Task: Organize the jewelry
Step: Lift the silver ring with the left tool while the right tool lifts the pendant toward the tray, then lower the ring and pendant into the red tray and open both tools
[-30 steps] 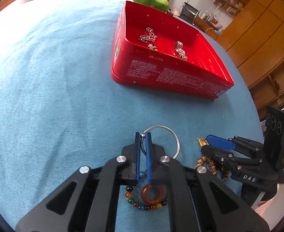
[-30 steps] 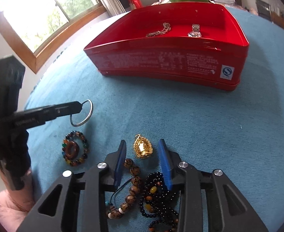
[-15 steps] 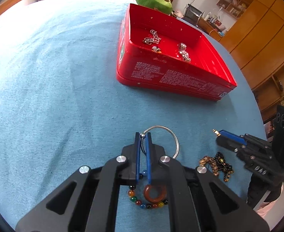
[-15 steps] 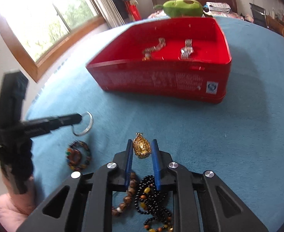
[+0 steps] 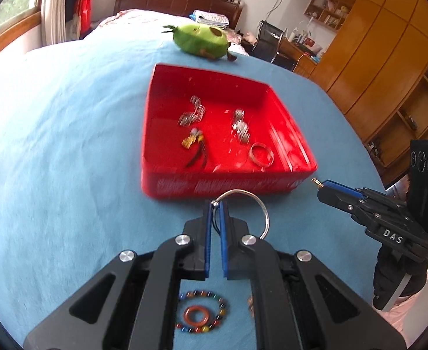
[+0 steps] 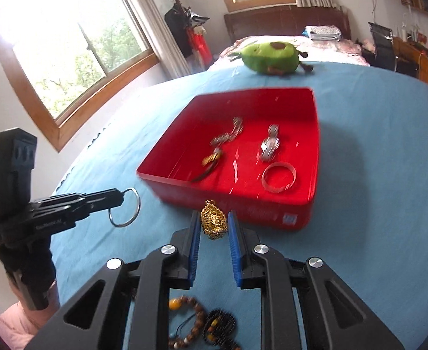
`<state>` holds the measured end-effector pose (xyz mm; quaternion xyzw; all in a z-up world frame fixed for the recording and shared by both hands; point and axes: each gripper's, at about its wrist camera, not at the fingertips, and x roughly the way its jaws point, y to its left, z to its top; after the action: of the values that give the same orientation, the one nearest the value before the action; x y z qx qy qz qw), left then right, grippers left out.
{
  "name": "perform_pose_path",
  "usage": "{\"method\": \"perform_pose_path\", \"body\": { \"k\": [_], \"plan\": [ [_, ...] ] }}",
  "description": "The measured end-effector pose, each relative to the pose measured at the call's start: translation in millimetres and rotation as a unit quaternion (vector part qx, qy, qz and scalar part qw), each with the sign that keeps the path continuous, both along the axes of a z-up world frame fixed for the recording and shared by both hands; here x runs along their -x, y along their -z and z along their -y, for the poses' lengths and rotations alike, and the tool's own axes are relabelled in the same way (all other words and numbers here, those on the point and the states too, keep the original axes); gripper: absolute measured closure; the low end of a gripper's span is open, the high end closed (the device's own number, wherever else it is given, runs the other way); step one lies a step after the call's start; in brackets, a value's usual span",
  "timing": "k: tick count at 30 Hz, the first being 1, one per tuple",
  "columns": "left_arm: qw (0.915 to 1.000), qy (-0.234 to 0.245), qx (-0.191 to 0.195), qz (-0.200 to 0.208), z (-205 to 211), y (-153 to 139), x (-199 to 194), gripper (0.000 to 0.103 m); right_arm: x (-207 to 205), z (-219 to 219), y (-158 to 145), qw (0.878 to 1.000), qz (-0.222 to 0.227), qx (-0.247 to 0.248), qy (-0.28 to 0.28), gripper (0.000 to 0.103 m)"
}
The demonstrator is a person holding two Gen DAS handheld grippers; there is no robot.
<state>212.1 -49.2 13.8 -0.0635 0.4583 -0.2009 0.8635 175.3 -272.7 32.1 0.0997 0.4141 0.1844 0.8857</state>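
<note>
My left gripper [image 5: 216, 205] is shut on a thin silver bangle [image 5: 257, 207], held above the blue cloth just short of the red tin [image 5: 155, 122]. My right gripper [image 6: 214, 221] is shut on a gold pendant [image 6: 213, 218], raised near the tin's front wall [image 6: 272, 213]. The tin holds a silver chain [image 5: 191, 113], a watch [image 5: 240, 127], a gold charm with a dark cord [image 5: 193, 143] and a silver band [image 5: 261, 154]. A colourful bead bracelet with an orange ring [image 5: 199, 315] lies under the left gripper. Brown and black bead strings [image 6: 202, 326] lie under the right gripper.
A green plush toy [image 5: 202, 40] lies beyond the tin at the far edge of the blue cloth [image 5: 53, 145]. A bed, windows and wooden cabinets [image 5: 383, 58] stand around. The right gripper shows at the right of the left wrist view [image 5: 324, 186].
Both grippers have lifted and moved toward the red tin with their pieces. The right gripper shut on the gold pendant and raised it off the cloth. The tin's inside now shows from above.
</note>
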Motion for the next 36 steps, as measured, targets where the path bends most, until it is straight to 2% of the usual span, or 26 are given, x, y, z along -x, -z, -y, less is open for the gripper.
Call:
{"method": "perform_pose_path", "body": {
  "k": [5,8,11,18,25,26,27,29,32,34,36],
  "plan": [
    [0.9997,-0.016,-0.014,0.013,18.3,-10.2,-33.5,0.099,-35.8,6.0,-5.2,1.000,0.001,0.001,0.022,0.084],
    [0.9993,-0.026,-0.021,0.016,29.7,-7.4,-54.6,0.099,-60.5,6.2,2.2,0.999,-0.005,0.009,0.037,0.084],
    [0.9993,-0.031,-0.021,0.005,39.2,0.9,-81.7,0.099,-88.0,5.6,13.9,0.999,-0.019,0.011,0.048,0.084],
    [0.9975,-0.048,-0.049,-0.019,52.6,29.2,-131.3,0.099,-133.5,2.2,39.9,0.997,-0.053,0.021,0.051,0.084],
    [0.9967,-0.044,-0.057,-0.036,61.6,43.7,-152.2,0.097,-160.0,-8.1,56.1,0.996,-0.070,0.026,0.041,0.082],
    [0.9965,-0.047,-0.059,-0.037,60.9,44.3,-153.3,0.093,-160.4,-8.3,57.5,0.996,-0.071,0.026,0.043,0.077],
    [0.9962,-0.052,-0.059,-0.038,58.1,43.5,-152.7,0.082,-158.8,-6.5,58.7,0.996,-0.075,0.022,0.044,0.075],
    [0.9962,-0.060,-0.051,-0.035,52.9,40.1,-149.8,0.070,-154.2,-1.9,56.2,0.996,-0.071,0.009,0.046,0.075],
    [0.9961,-0.066,-0.057,-0.015,47.9,29.9,-138.3,0.069,-142.8,4.1,48.4,0.997,-0.058,0.007,0.054,0.074],
    [0.9953,-0.070,-0.067,-0.001,45.0,24.5,-126.3,0.065,-132.2,7.1,43.2,0.997,-0.049,0.010,0.060,0.074],
    [0.9944,-0.072,-0.077,0.008,42.4,21.7,-117.5,0.051,-123.5,8.4,40.0,0.997,-0.045,0.009,0.063,0.074]
  ]
}}
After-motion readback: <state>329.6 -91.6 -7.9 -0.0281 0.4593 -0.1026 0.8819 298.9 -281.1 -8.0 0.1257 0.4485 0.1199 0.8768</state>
